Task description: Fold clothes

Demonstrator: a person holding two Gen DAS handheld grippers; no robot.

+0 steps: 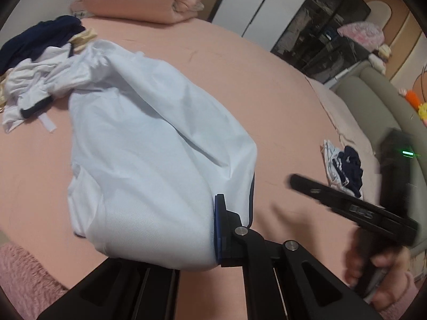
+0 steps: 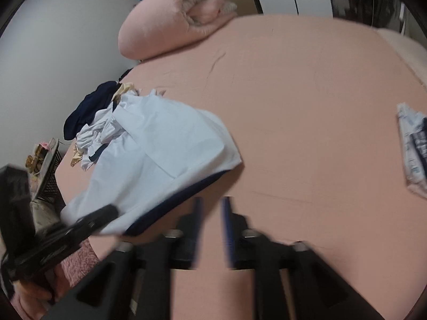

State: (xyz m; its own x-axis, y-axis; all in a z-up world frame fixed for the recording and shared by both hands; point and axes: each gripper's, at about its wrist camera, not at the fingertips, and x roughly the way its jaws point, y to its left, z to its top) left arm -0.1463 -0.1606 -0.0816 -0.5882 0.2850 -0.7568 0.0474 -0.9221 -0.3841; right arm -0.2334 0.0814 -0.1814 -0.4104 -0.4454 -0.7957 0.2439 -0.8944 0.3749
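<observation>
While we hold white shirt (image 1: 149,144) over bed (image 1: 280,101) by left gripper (image 1: 217,229) alone, clamped on hem, right gripper (image 2: 212,229) apart, looks empty through blur; shirt could slump, bunch, snag clothes pile (image 1: 34,53).

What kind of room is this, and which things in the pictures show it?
Most likely a bedroom. The clothes lie on a wide bed with a pink sheet, a rolled pink blanket rests at its far end, and a white wardrobe stands behind it.
</observation>
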